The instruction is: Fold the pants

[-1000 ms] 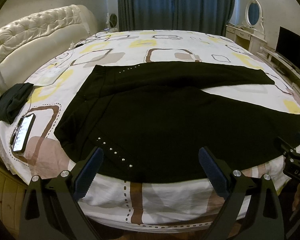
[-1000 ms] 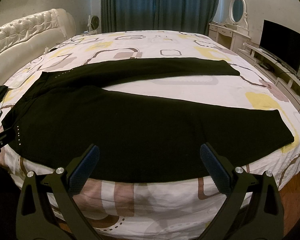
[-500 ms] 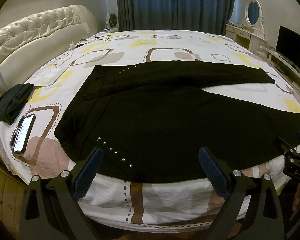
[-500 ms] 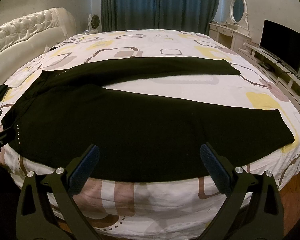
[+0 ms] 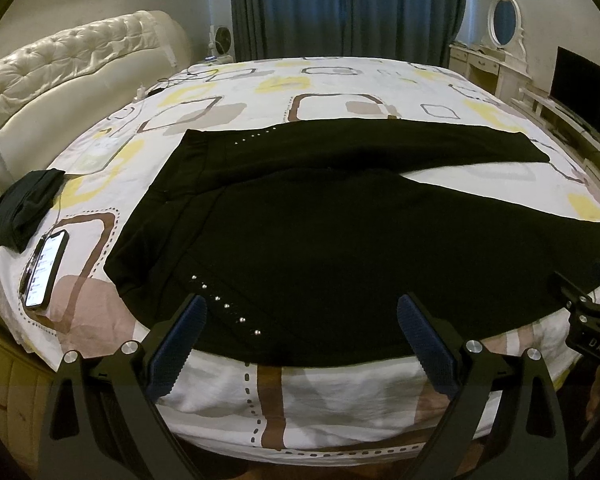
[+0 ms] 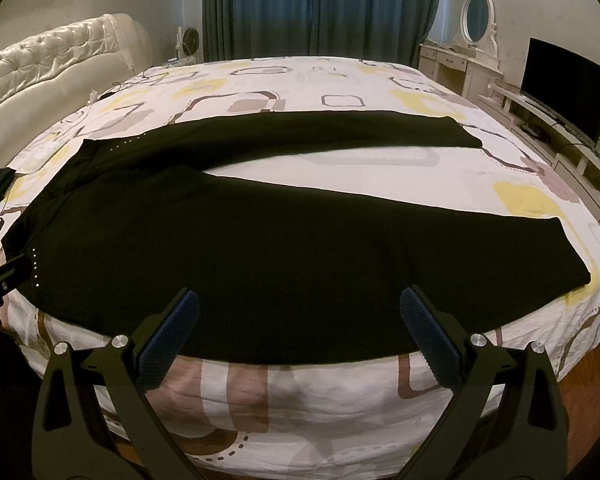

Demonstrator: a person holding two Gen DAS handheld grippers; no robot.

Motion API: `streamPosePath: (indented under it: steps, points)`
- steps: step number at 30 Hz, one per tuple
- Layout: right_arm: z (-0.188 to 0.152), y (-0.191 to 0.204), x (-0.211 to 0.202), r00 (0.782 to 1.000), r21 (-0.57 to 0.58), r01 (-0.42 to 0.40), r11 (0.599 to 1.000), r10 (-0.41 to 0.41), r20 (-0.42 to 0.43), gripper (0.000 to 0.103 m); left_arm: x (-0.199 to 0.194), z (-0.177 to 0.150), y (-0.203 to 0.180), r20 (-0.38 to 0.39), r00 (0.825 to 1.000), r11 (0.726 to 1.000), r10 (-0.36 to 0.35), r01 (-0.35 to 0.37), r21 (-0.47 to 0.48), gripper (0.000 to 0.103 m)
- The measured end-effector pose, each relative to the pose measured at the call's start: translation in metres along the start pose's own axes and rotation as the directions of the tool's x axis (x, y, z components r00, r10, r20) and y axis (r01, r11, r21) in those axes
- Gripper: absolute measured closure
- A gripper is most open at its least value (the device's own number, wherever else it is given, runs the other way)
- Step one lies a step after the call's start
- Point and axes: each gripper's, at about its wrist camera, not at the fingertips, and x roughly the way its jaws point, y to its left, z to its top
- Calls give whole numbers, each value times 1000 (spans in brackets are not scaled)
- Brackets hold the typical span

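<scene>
Black pants (image 5: 332, 236) lie spread flat on the bed, waist to the left, both legs running right in a V. Small silver studs (image 5: 224, 305) mark the near hip. The pants also fill the right wrist view (image 6: 260, 256), with the near leg's hem at the right (image 6: 572, 256). My left gripper (image 5: 302, 320) is open and empty, just short of the near edge of the waist part. My right gripper (image 6: 300, 316) is open and empty, just short of the near leg's edge. The right gripper's body shows at the left wrist view's right edge (image 5: 592, 320).
The bed has a white patterned sheet (image 5: 340, 392) and a tufted cream headboard (image 5: 72, 64) on the left. A lit phone (image 5: 46, 270) and a dark folded cloth (image 5: 24, 208) lie at the bed's left edge. A dresser (image 6: 460, 64) and a TV (image 6: 564, 84) stand at the right.
</scene>
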Motion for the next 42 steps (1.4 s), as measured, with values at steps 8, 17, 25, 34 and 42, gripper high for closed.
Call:
streamPosePath:
  steps: [8,17,25,34,42]
  points:
    - [2,2,0,1000,-18,-10,1000,10,7,2,6,8,-1,-3,1000,1000,10,-10,20,7]
    - [50,2,12,997,-44,-80,996,81,18,2,25,41,16,-8,998,998,-68,68,12,7]
    - [110,12,39,989,-117,-139,983,143,25,2,48,79,42,-2,974,974,-227,227,24,7]
    - [161,30,78,992,-219,-121,968,123,-6,2,136,155,158,-53,977,978,-206,204,-34,7]
    - [167,68,113,989,-337,-148,930,133,-69,2,242,189,230,-151,951,963,-269,259,-81,7]
